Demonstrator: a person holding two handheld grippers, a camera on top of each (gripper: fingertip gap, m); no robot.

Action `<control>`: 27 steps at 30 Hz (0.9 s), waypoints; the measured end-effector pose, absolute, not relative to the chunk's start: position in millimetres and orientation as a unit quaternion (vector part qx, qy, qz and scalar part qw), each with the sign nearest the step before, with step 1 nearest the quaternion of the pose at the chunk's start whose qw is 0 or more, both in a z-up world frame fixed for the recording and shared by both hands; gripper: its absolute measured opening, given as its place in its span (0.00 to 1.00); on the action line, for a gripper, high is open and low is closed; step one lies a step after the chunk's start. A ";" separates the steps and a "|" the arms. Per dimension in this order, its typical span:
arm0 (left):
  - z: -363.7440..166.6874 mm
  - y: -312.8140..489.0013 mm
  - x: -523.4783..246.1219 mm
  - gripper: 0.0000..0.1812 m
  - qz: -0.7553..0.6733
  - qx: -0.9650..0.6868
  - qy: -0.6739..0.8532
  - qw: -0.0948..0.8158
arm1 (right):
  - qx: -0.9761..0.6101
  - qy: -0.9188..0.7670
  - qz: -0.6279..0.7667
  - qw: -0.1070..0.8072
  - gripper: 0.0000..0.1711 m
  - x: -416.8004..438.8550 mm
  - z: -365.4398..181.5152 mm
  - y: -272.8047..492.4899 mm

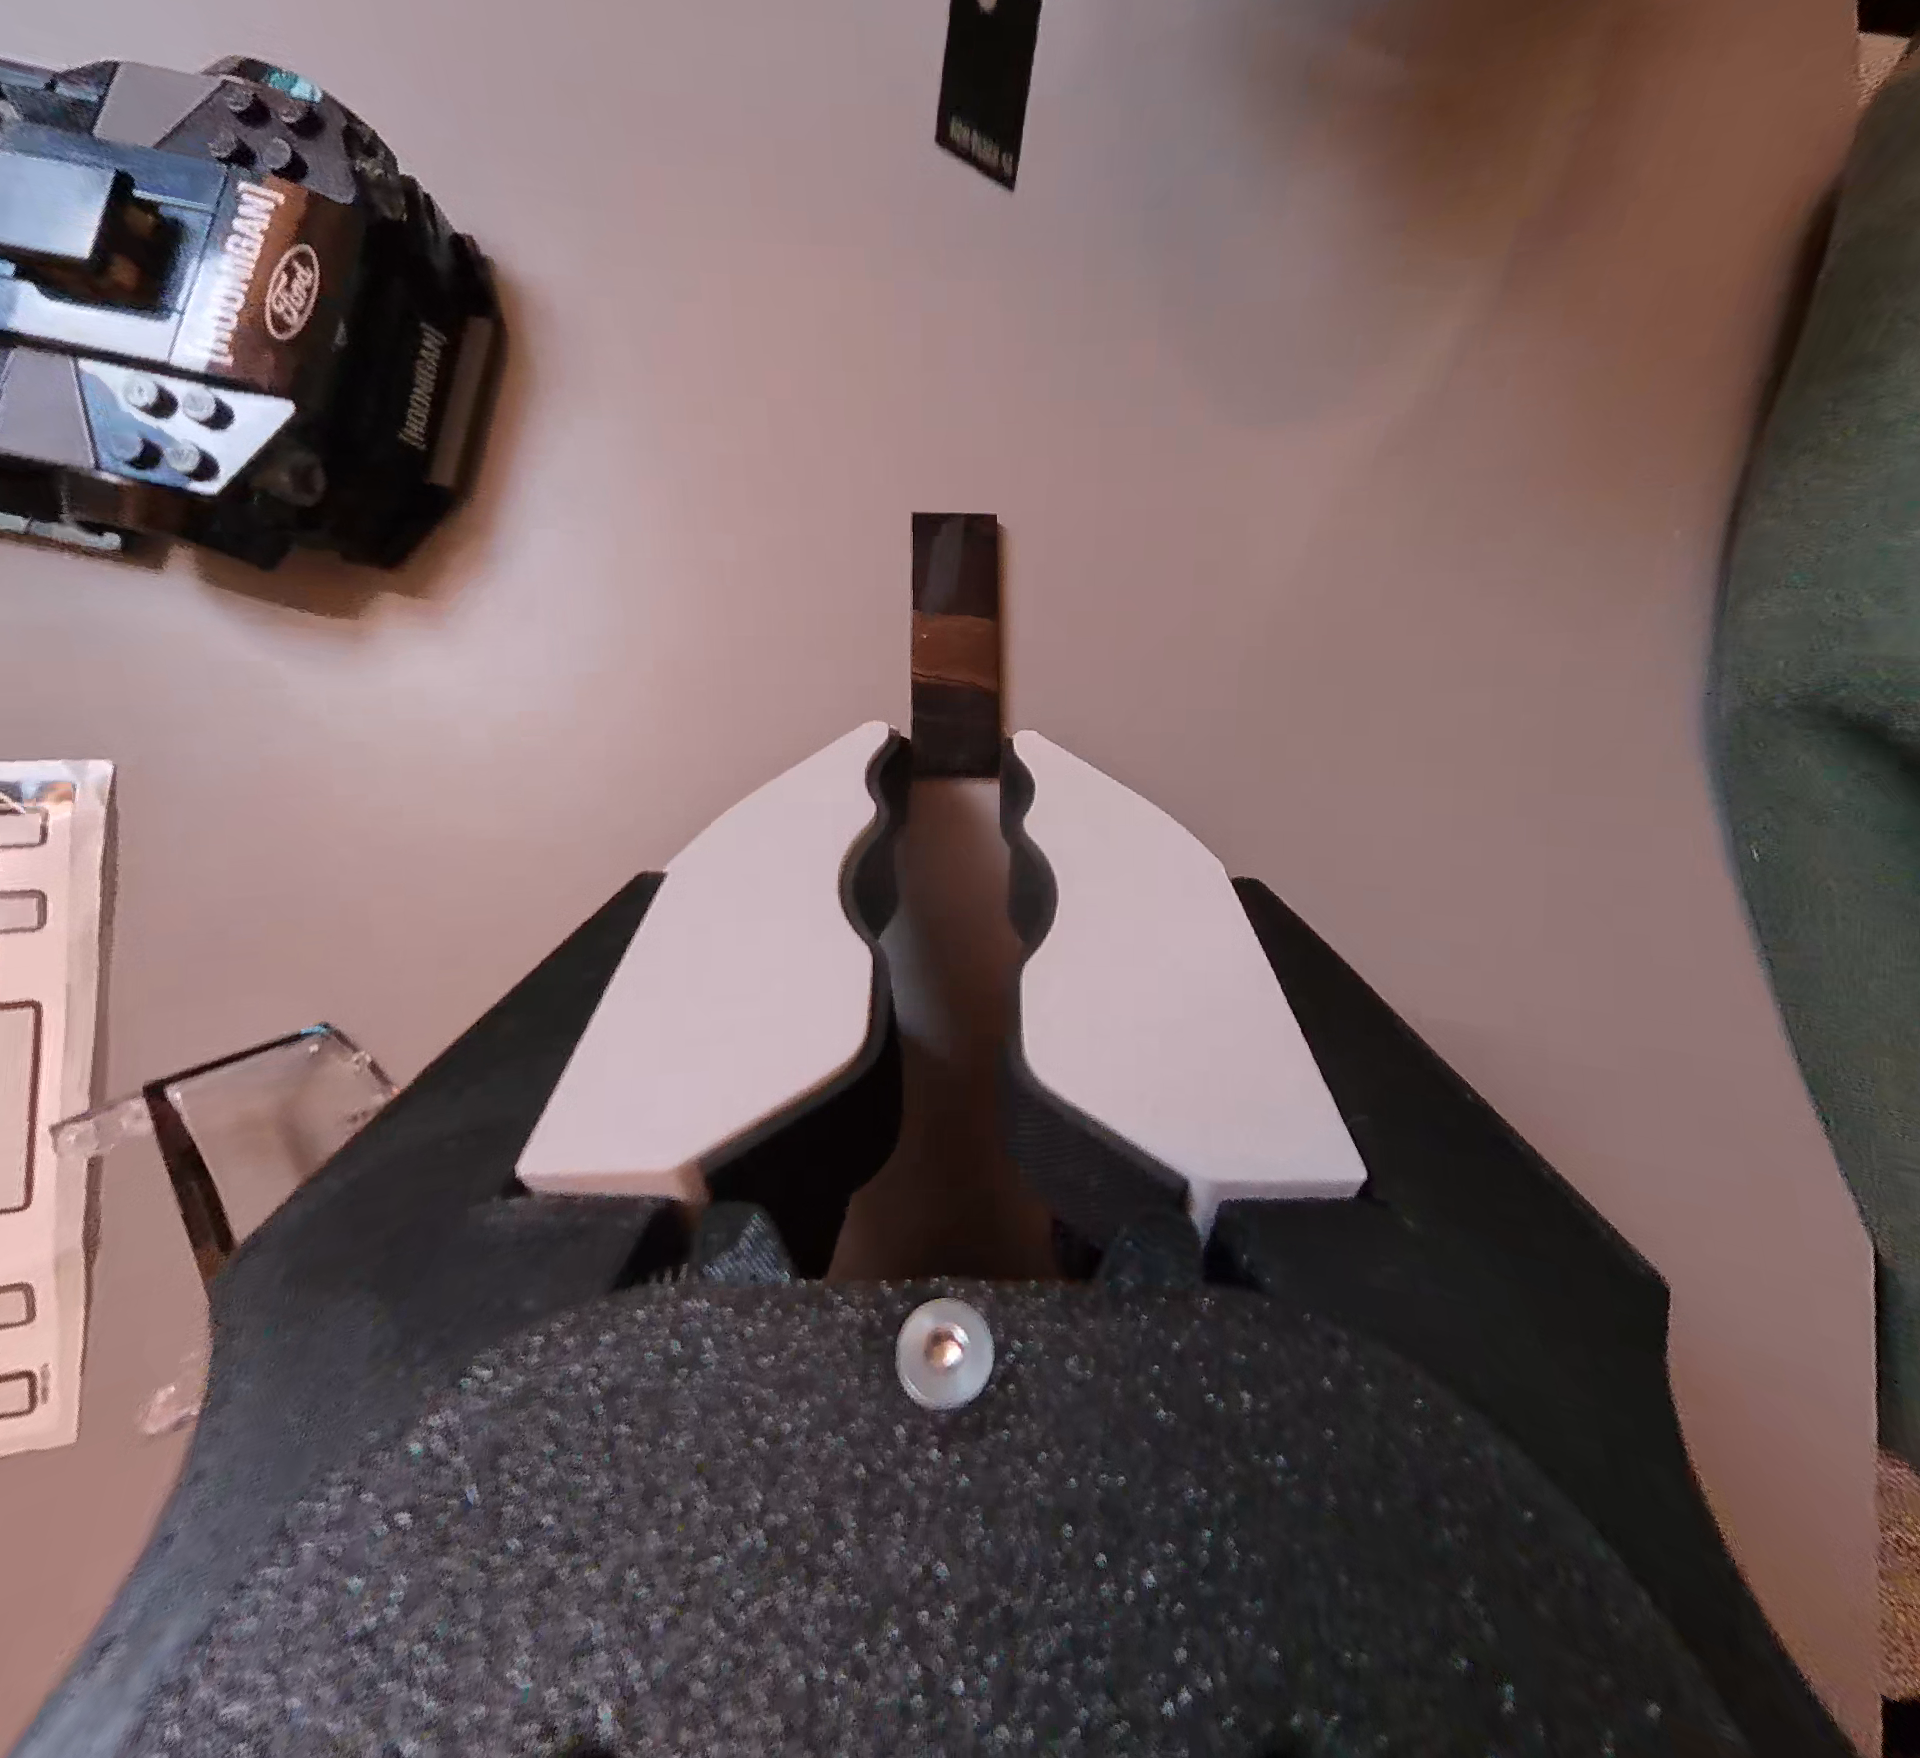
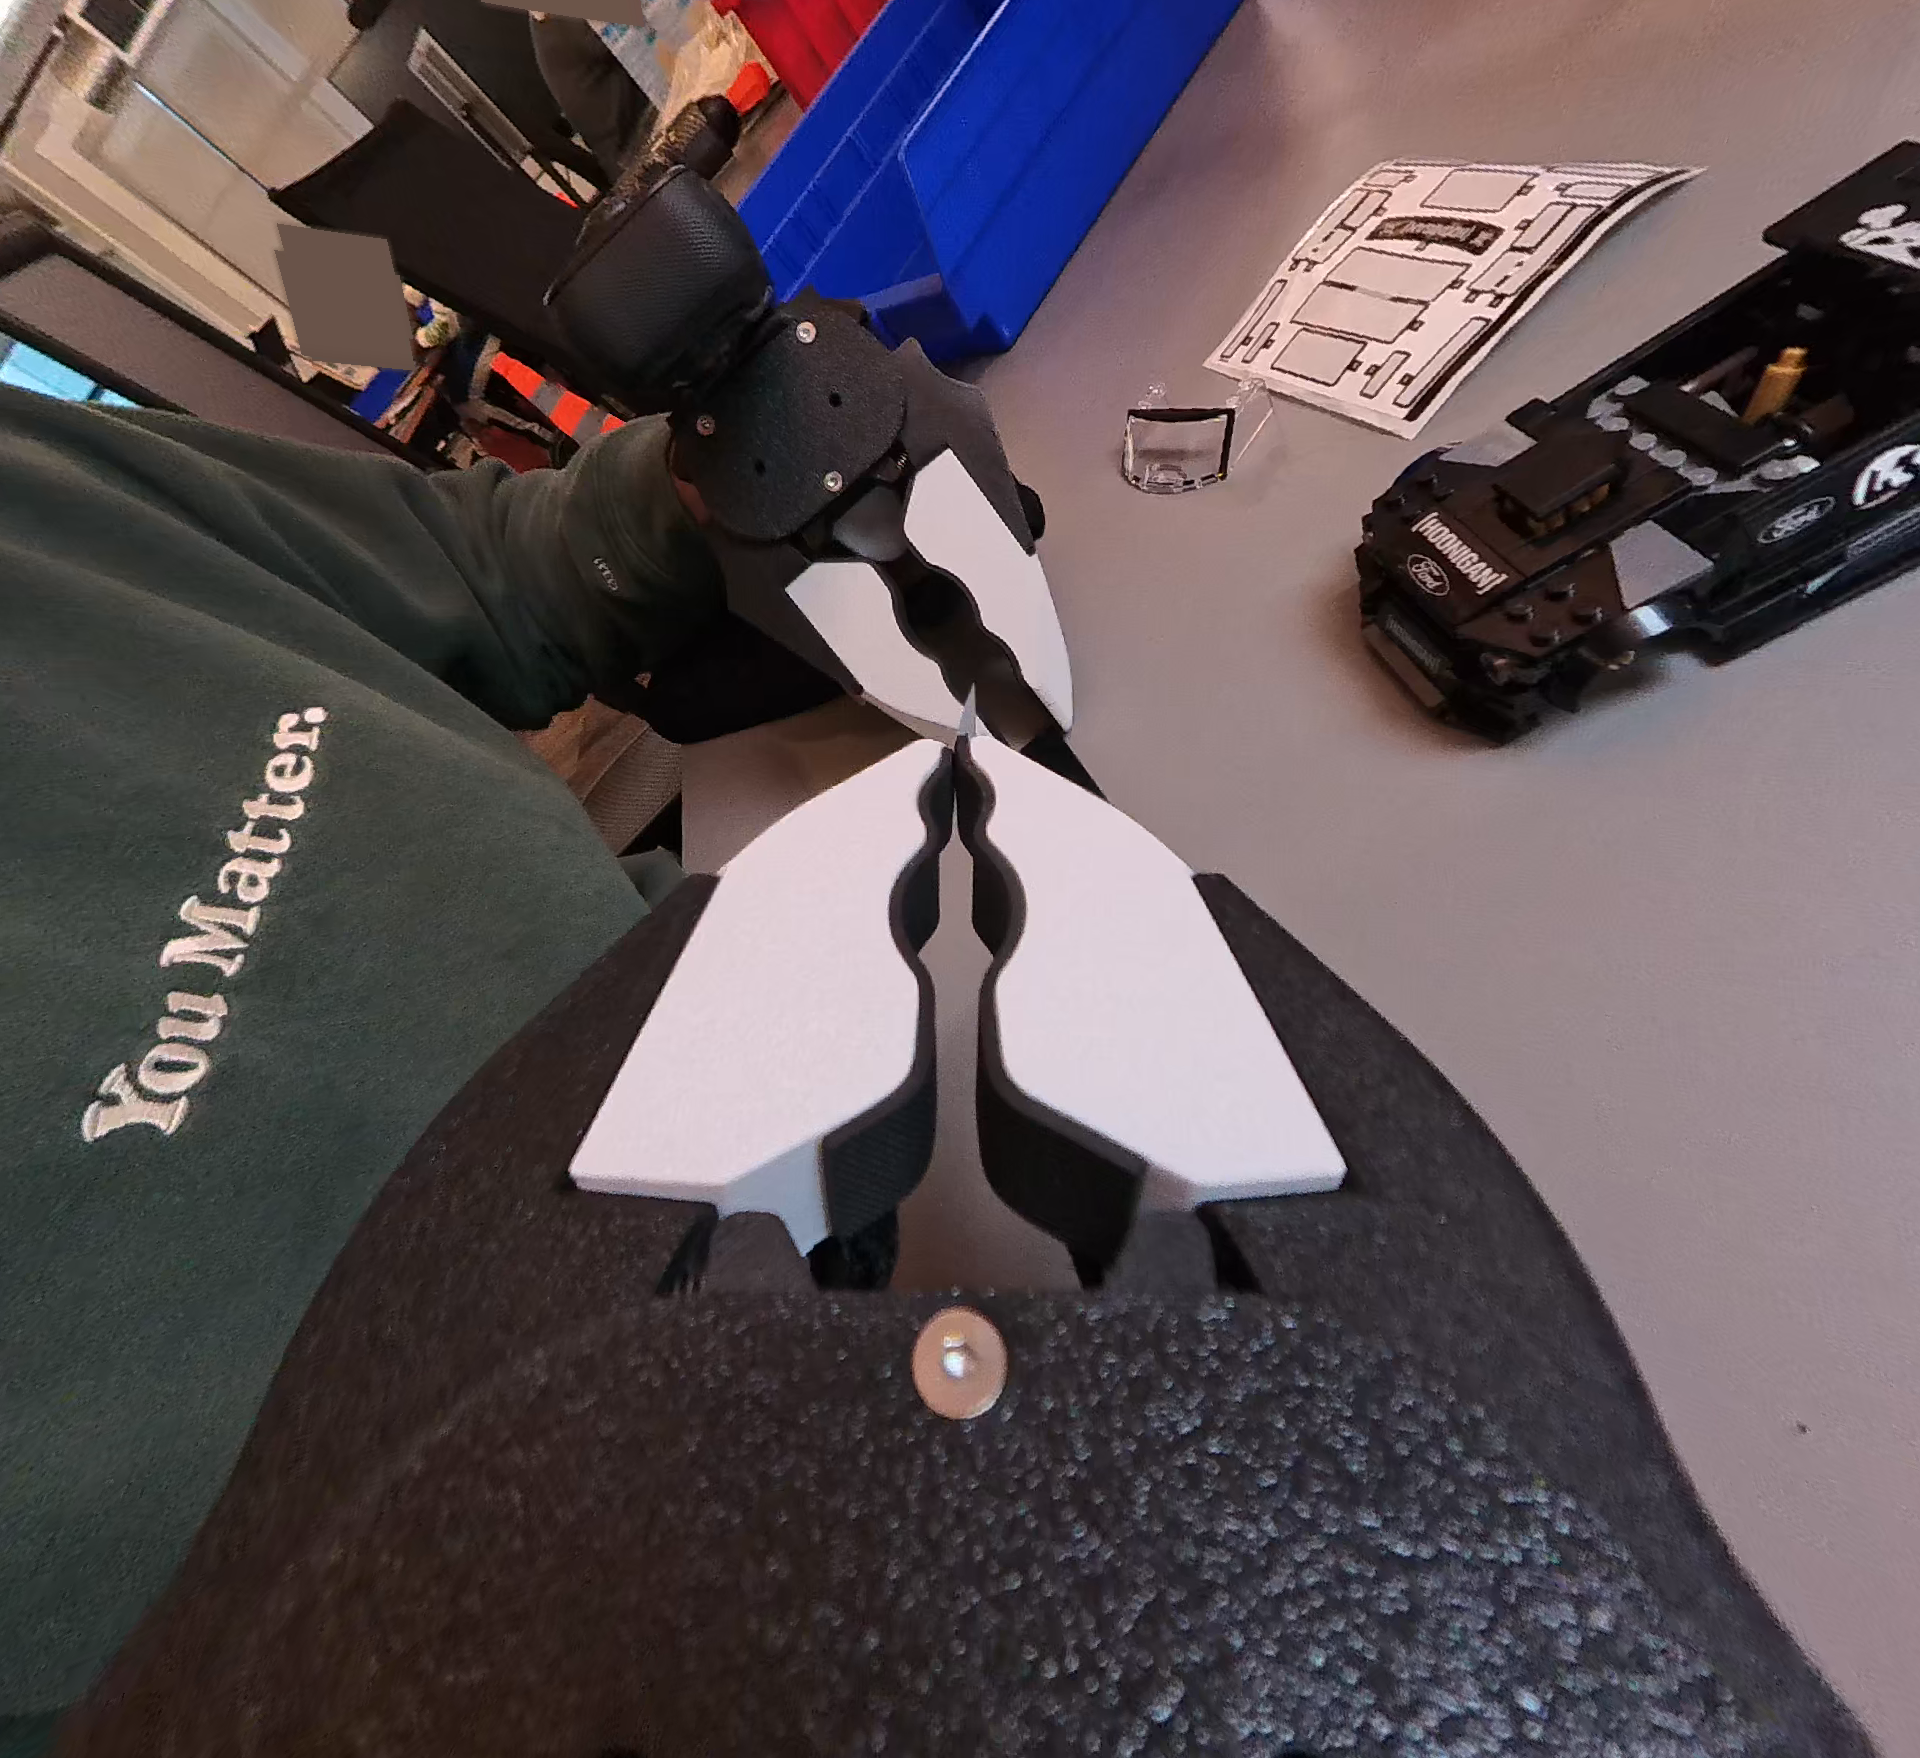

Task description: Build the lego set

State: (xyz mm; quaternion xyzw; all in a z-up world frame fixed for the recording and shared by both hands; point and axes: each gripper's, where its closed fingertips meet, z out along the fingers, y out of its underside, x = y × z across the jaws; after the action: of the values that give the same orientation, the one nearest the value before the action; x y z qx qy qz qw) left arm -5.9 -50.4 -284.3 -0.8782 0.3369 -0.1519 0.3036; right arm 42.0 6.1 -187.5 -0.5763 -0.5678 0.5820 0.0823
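The left claw (image 1: 954,752) is clamped on one end of a flat black tile (image 1: 954,638), held above the grey counter (image 1: 1351,461). The right claw (image 2: 958,752) is pressed together at that tile; whether it grips anything cannot be told. The black car (image 2: 1621,555) looks largely built but open on top, with a clear windscreen (image 2: 1179,451) and sticker sheet (image 2: 1423,285) lying loose beside it.

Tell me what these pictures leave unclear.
- Car: rear cut off by the left wrist view's left edge.
- Black tile: in the right wrist view, mostly hidden behind the left tool.
- Right tool: whether its shut tips pinch anything is too small to tell.
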 end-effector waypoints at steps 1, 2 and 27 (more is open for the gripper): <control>-284.3 -47.2 -3.8 0.09 -0.149 -0.879 0.334 0.305 | -0.581 -0.564 0.581 0.080 0.00 42.1 -188.3 6.6; -284.3 -43.4 -1.1 0.09 -0.147 -0.881 0.329 0.307 | -0.588 -0.558 0.581 0.076 0.00 42.2 -189.6 7.6; -270.5 -7.2 19.1 0.15 -0.152 -0.855 0.287 0.405 | -0.726 -0.375 0.568 -0.101 0.00 30.0 -243.0 19.7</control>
State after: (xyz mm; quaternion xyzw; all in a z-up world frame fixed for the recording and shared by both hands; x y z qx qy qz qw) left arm 19.1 -7.2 -270.5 -0.8547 0.2870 -0.1523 0.4048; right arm 30.0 19.7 -243.0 -0.7257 -0.3750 0.5679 -0.1011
